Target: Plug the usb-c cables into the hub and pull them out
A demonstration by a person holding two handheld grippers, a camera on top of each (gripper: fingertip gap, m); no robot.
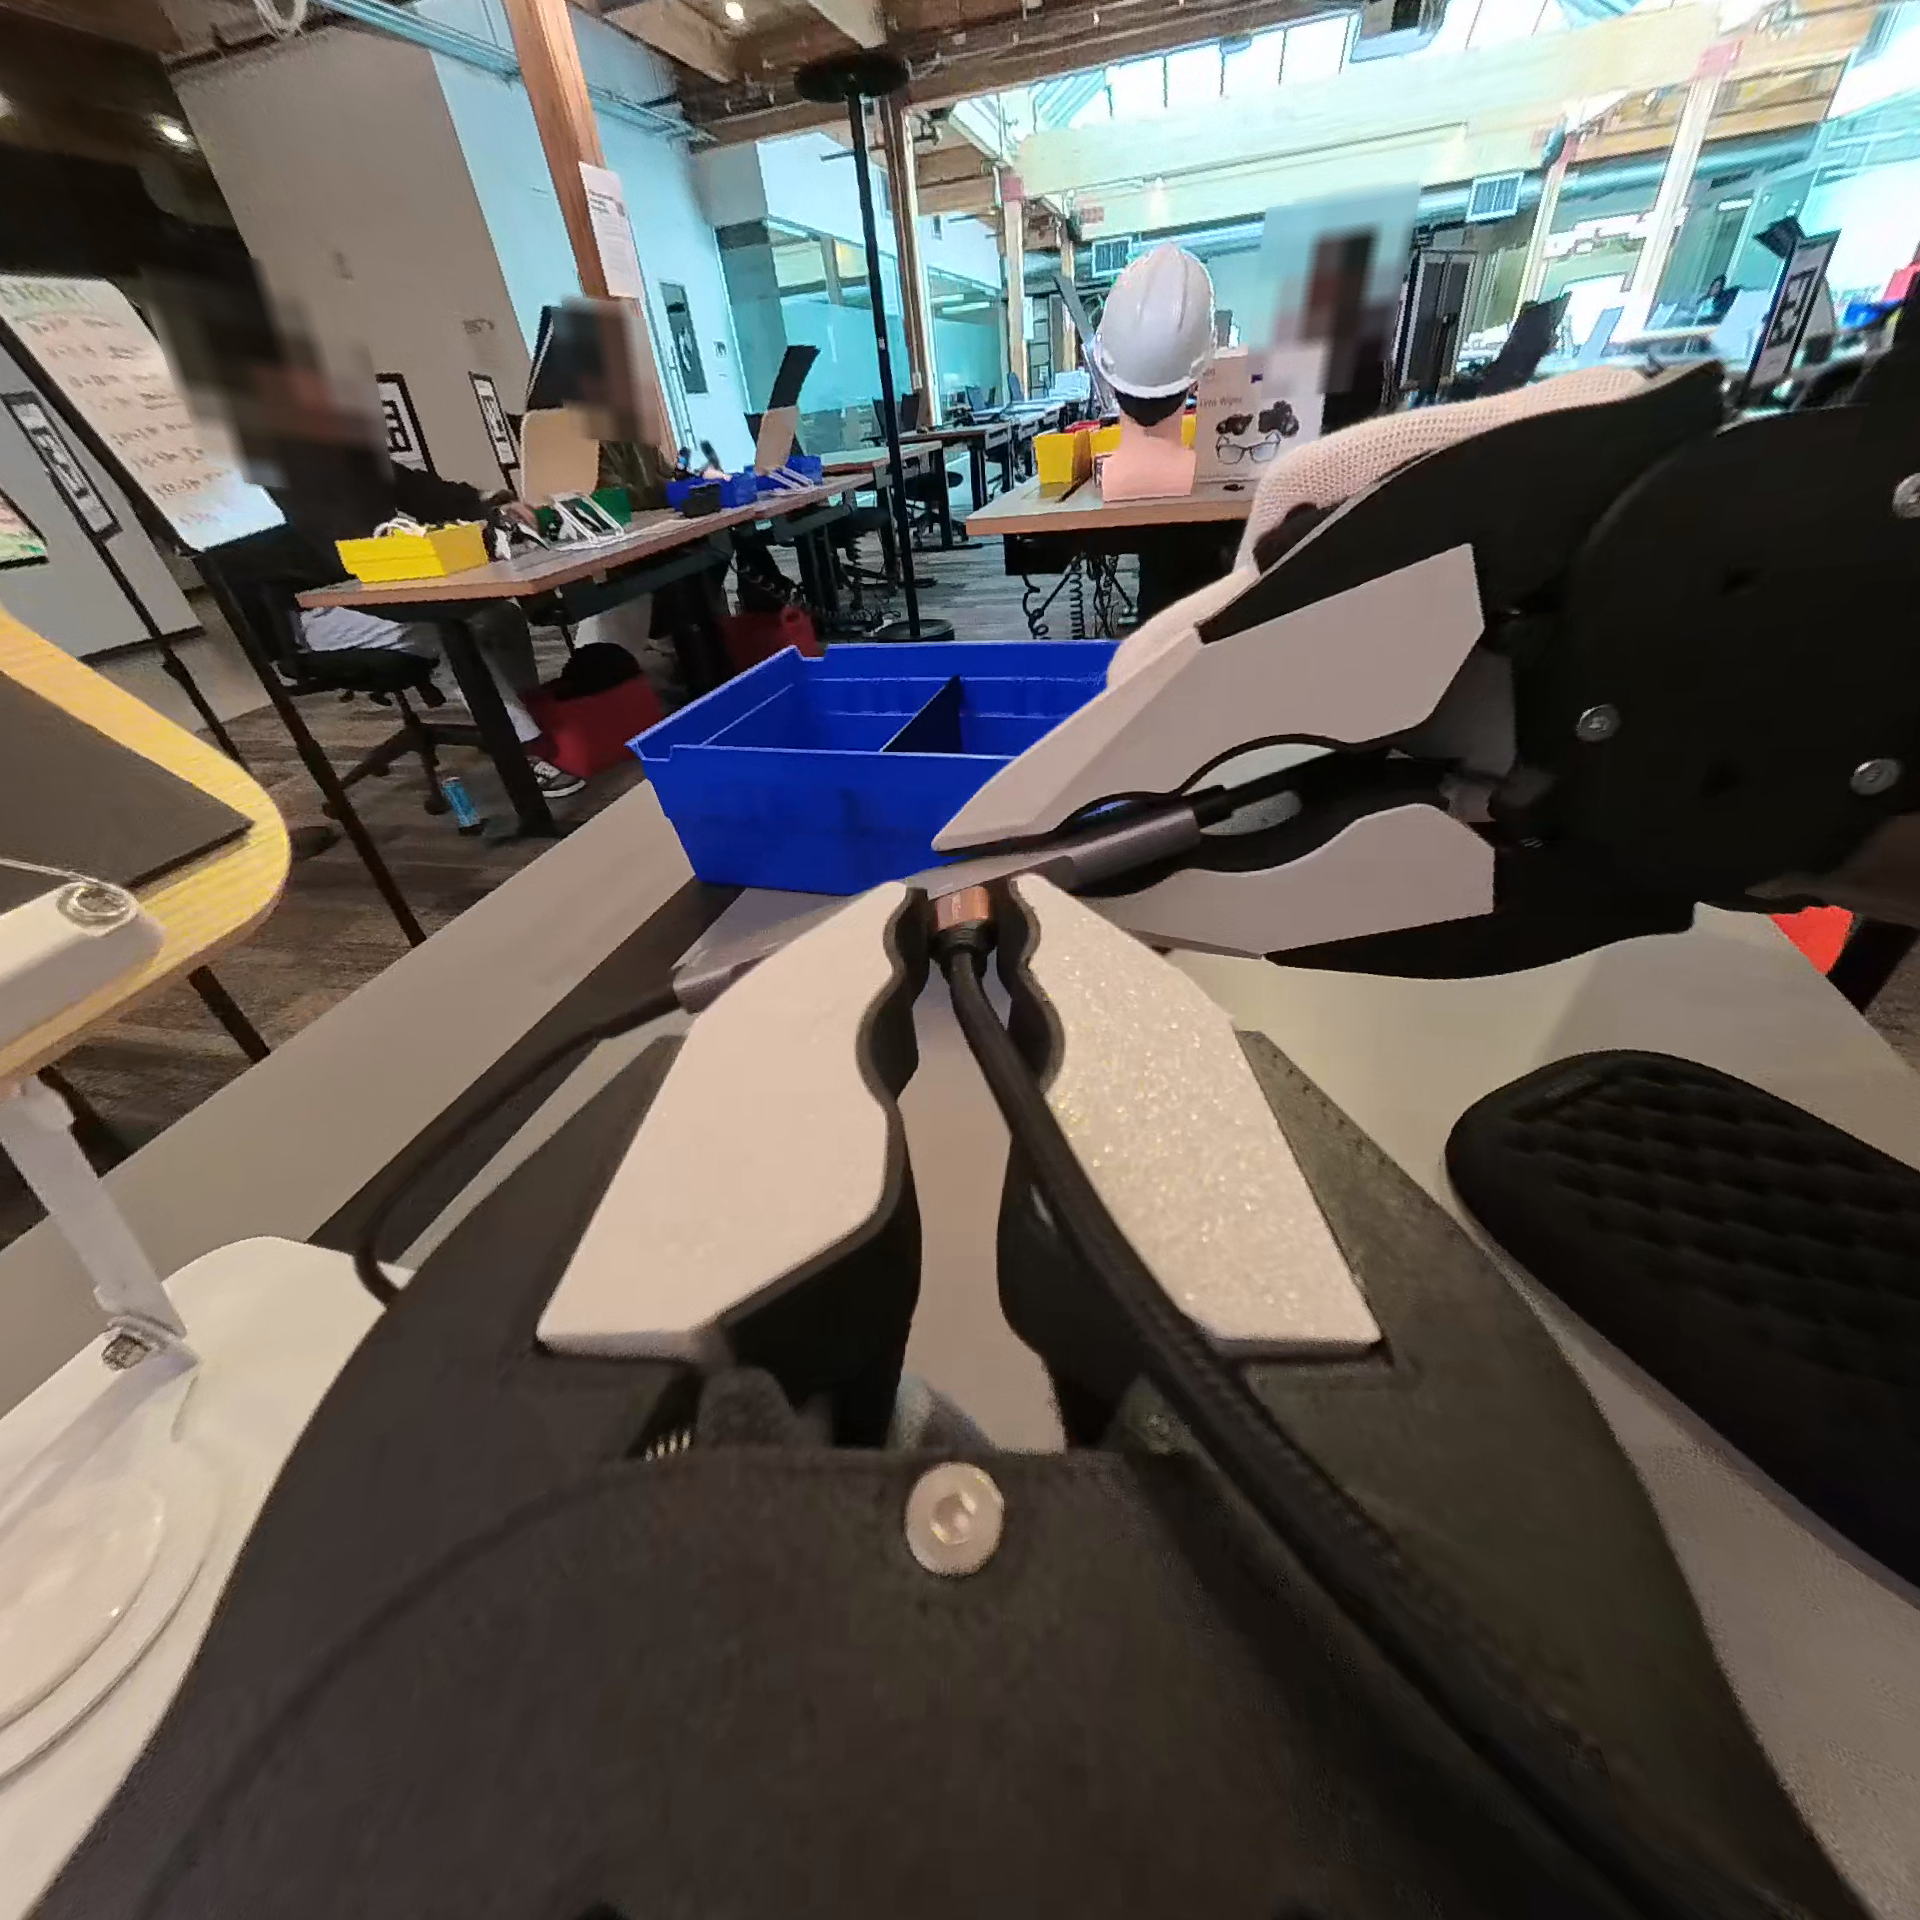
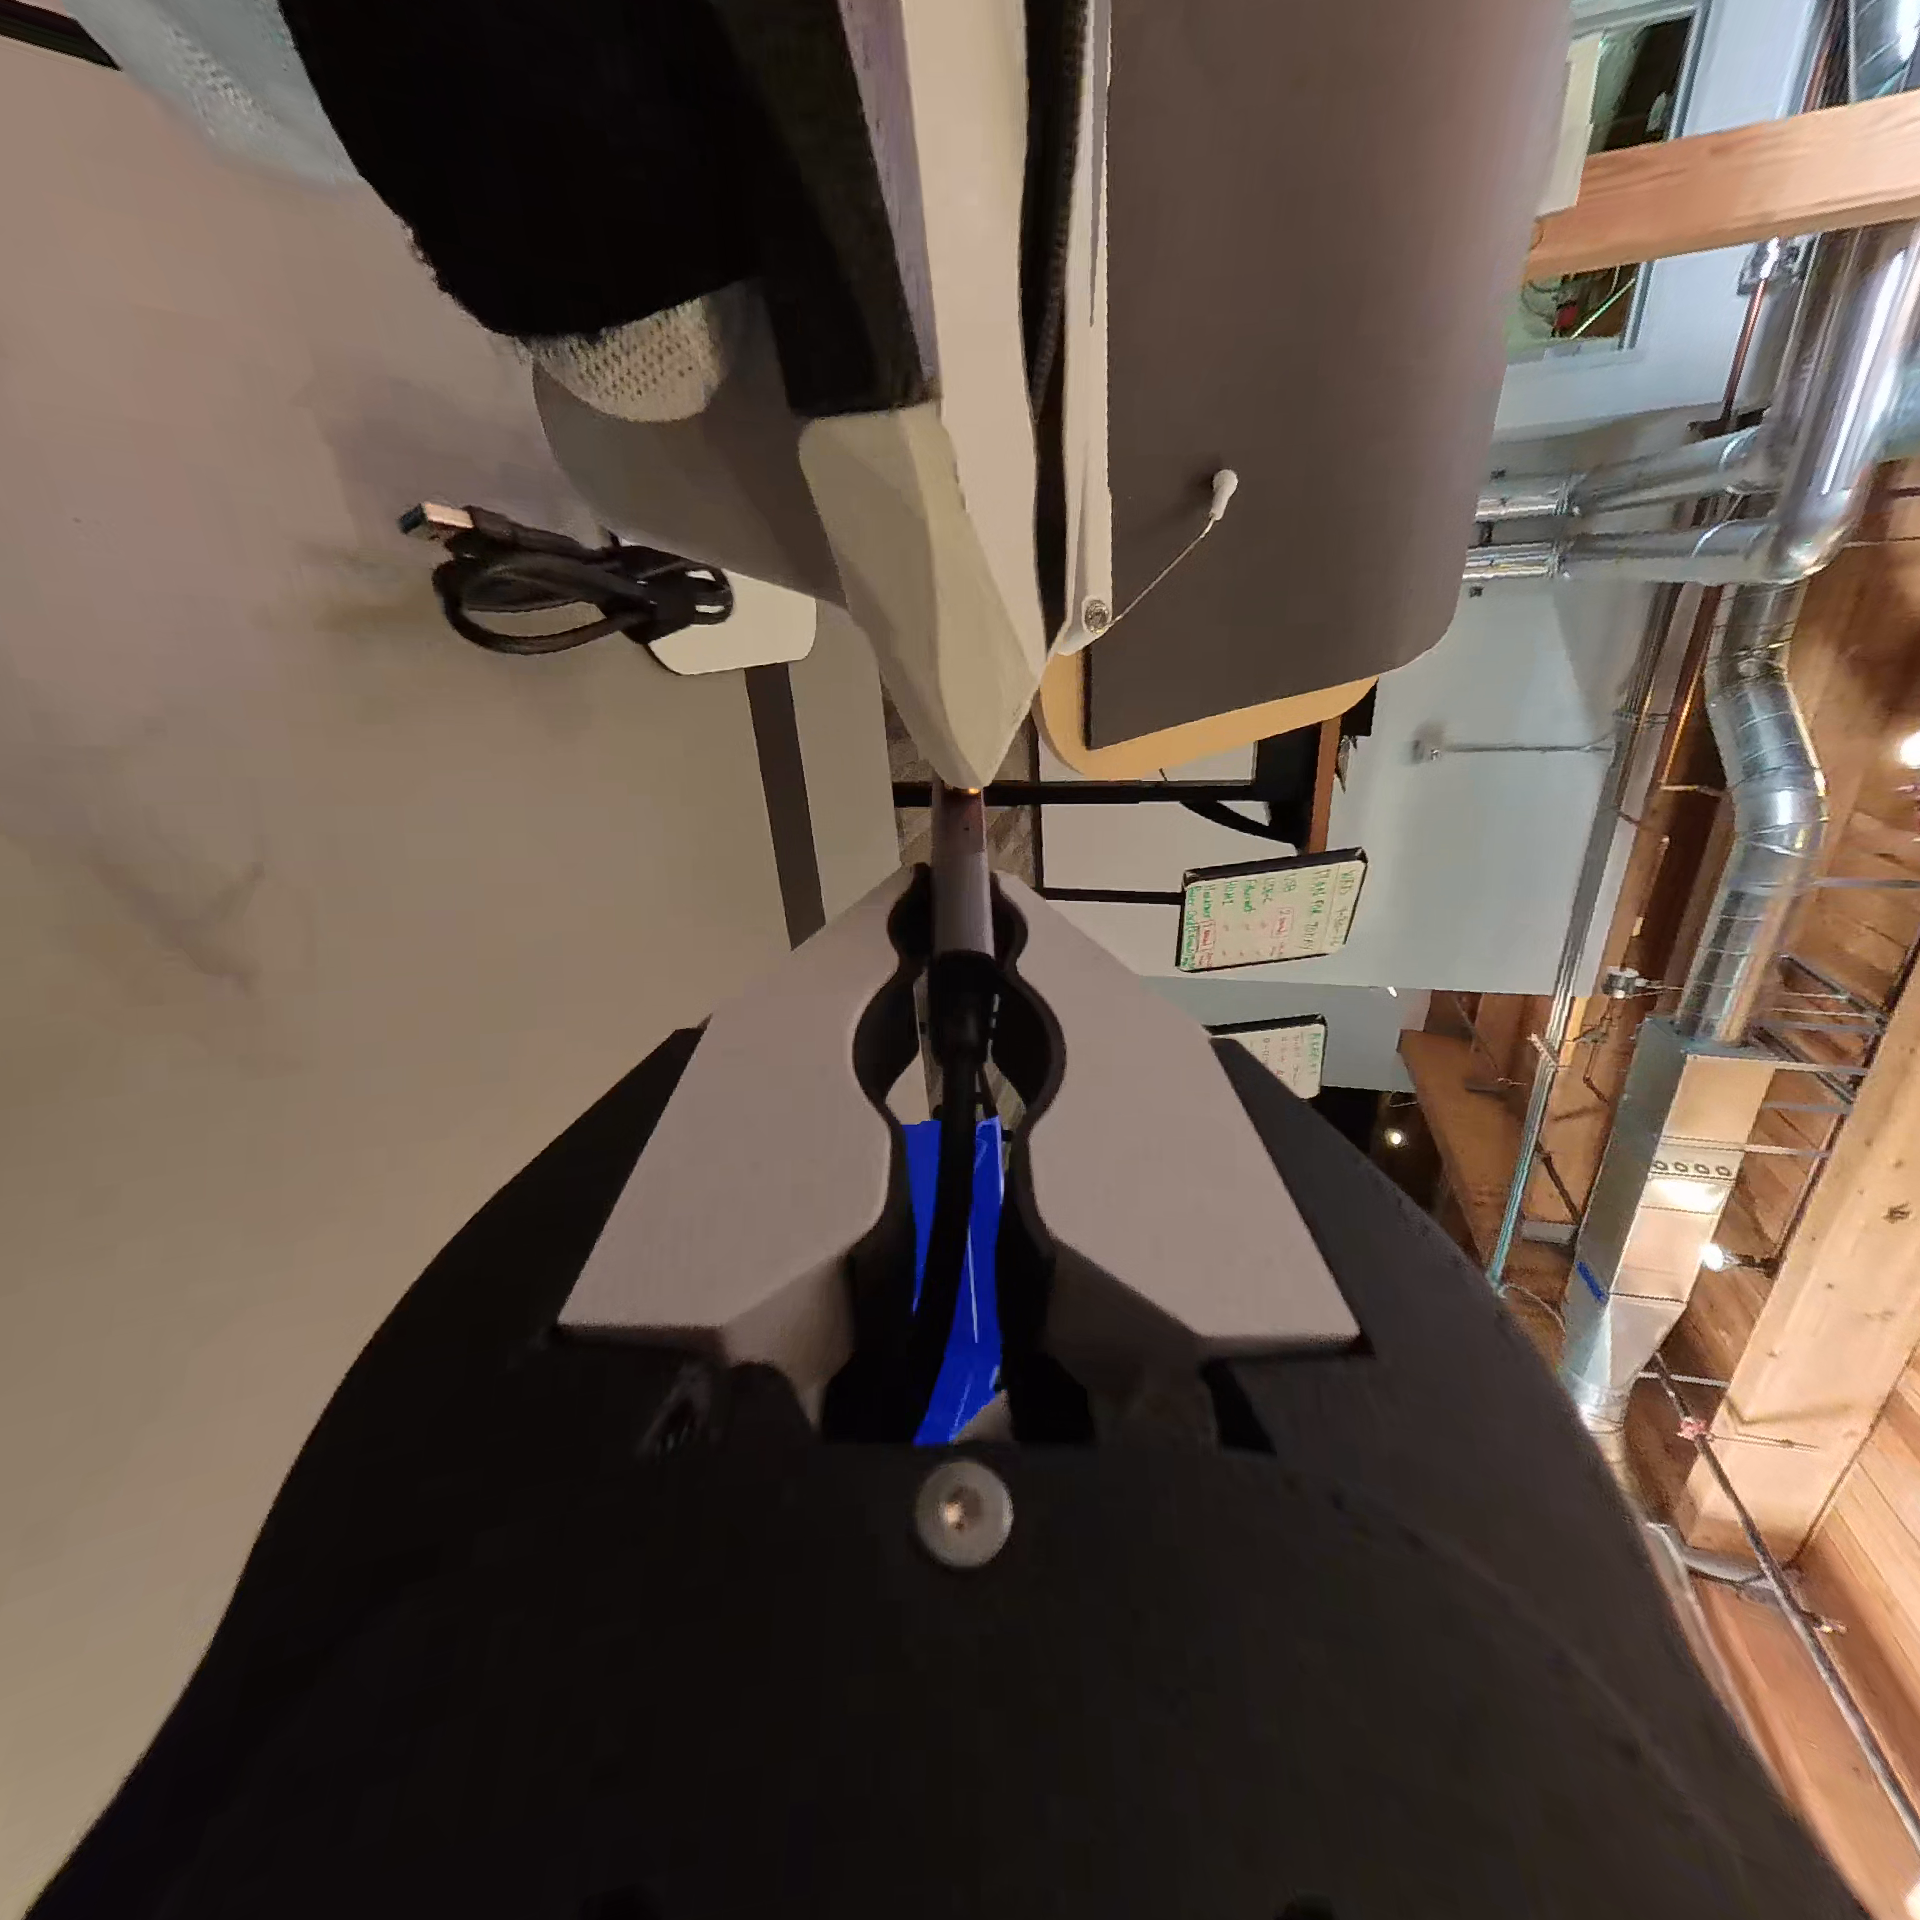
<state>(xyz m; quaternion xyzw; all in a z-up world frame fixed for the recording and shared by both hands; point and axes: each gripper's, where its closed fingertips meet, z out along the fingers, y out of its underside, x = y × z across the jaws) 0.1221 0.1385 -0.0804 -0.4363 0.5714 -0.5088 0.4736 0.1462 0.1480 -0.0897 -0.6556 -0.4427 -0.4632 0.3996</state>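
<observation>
**Cable plug and hub pinched between two handheld grippers**

Grippers fill both views, so we take them one at a time.

Left wrist view: we see the left gripper (image 1: 961, 914) with its pale fingers (image 1: 758, 1122) drawn together on a copper-collared plug (image 1: 958, 912). Its braided black cable (image 1: 1091, 1195) runs back between the fingers toward the camera. Just beyond the fingertips, the plug meets a slim grey hub (image 1: 1127, 836), and the right gripper (image 1: 997, 847) reaches in from the right with its fingers clamped on that hub. Behind them sits a blue divided bin (image 1: 810, 790) on the pale table (image 1: 1351, 1018), with a black mesh pad (image 1: 1704, 1184) at right. Farther off we see an easel board (image 1: 135, 405) with handwritten lines, posters with black square markers, and a printed box beside a white hard hat (image 1: 1155, 317); we do not repeat any of that writing.

Right wrist view: the scene appears turned on its side. The right gripper (image 2: 961, 904) is closed on the grey hub (image 2: 961, 883), whose short black lead trails back between the fingers. The left gripper (image 2: 971, 774) comes down from above, its tip touching the hub's far end. A bundled black cable (image 2: 561, 592) with a blue-tongued plug lies on the table (image 2: 260, 935), well apart. Two handwritten boards hang at right.
</observation>
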